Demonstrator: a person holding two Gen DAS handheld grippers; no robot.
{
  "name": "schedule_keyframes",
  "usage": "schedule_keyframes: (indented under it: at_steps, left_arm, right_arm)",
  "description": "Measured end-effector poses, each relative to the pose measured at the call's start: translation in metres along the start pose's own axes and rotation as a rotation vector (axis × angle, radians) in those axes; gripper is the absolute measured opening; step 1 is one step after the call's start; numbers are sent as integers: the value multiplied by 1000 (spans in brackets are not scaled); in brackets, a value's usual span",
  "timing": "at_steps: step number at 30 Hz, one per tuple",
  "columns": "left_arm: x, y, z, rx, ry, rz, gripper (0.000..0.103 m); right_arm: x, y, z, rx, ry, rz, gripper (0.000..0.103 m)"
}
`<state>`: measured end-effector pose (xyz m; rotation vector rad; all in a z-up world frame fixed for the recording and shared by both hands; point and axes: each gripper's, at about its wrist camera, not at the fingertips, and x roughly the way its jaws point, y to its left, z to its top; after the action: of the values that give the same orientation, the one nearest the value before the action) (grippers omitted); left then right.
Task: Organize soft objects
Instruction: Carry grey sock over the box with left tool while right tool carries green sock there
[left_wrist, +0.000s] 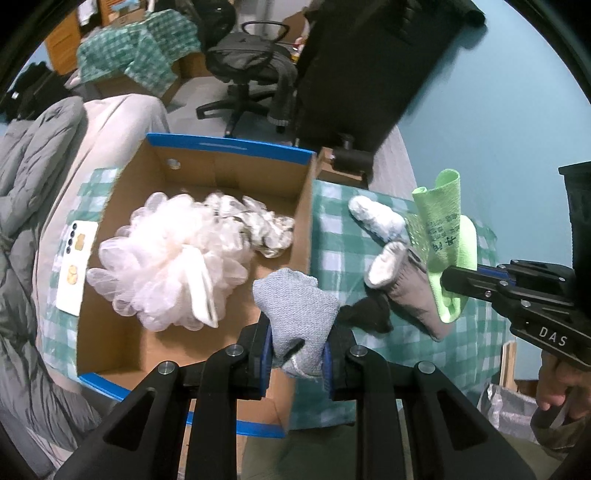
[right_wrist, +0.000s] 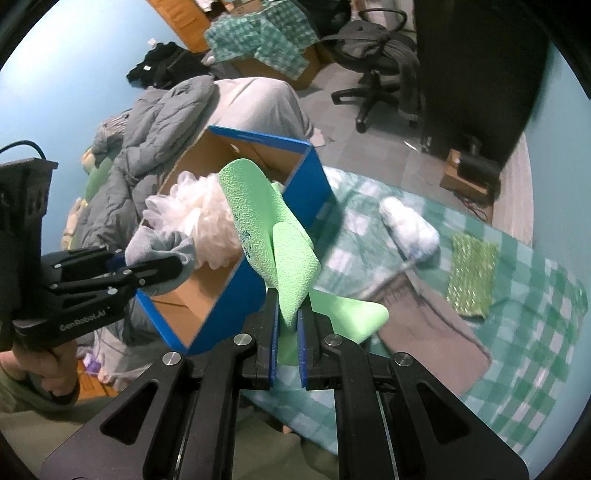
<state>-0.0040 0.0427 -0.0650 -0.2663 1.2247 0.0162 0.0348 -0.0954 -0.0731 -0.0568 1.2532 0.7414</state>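
My left gripper is shut on a grey knit cloth and holds it at the right wall of the blue-edged cardboard box. It also shows in the right wrist view. A white mesh bath pouf and a crumpled patterned cloth lie in the box. My right gripper is shut on a light green cloth, held above the checked tablecloth beside the box; the cloth also shows in the left wrist view.
On the green checked tablecloth lie a white rolled sock, a grey sock with a white toe, a black item and a green sparkly pad. A phone lies left of the box. An office chair stands behind.
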Motion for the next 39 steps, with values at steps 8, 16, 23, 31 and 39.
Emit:
schedule_keyframes:
  at_steps: [8,16,23,31,39]
  left_arm:
    - [-2,31,2,-58,-7,27,21]
    - [5,61,-9,-121,15,58,22]
    - [11,83,-19,-177,28,83,22]
    - [25,106,-25,-222,53,118,22]
    - [35,121,-28,-260,74,146,31]
  right_arm:
    - [18,26,33,-55,-3,42,8]
    - [46,52,65,-99,9,82,8]
    - [71,66,83,-123,37,92,8]
    - [103,71,101,-109,62,75,8]
    - [132,72,103,-70,109,75,8]
